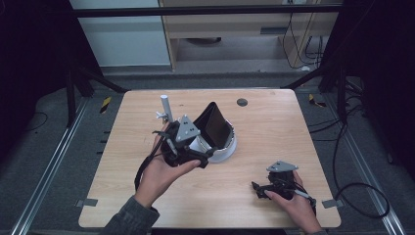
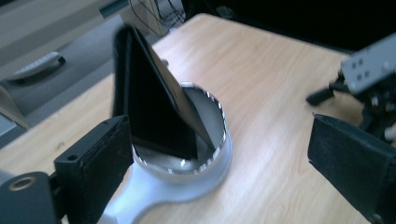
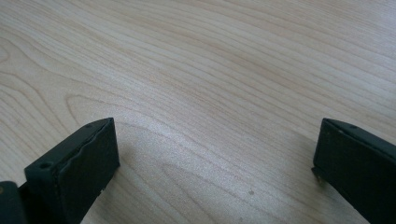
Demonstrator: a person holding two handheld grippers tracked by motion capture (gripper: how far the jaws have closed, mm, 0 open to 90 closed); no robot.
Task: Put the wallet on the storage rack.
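Black wallet (image 2: 154, 116) stands tilted in white cup (image 2: 205, 172); left gripper (image 2: 219, 154) wide open beside it, right gripper (image 3: 215, 158) open, empty; remaining steps unclear

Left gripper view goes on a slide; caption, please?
Open left gripper straddles a silver ring holder propping a black wallet.

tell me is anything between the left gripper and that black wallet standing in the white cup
Nothing visible stands between them. The left gripper is open, its jaws straddling the white cup, and the black wallet leans inside it directly ahead. The right gripper rests well off to the side.
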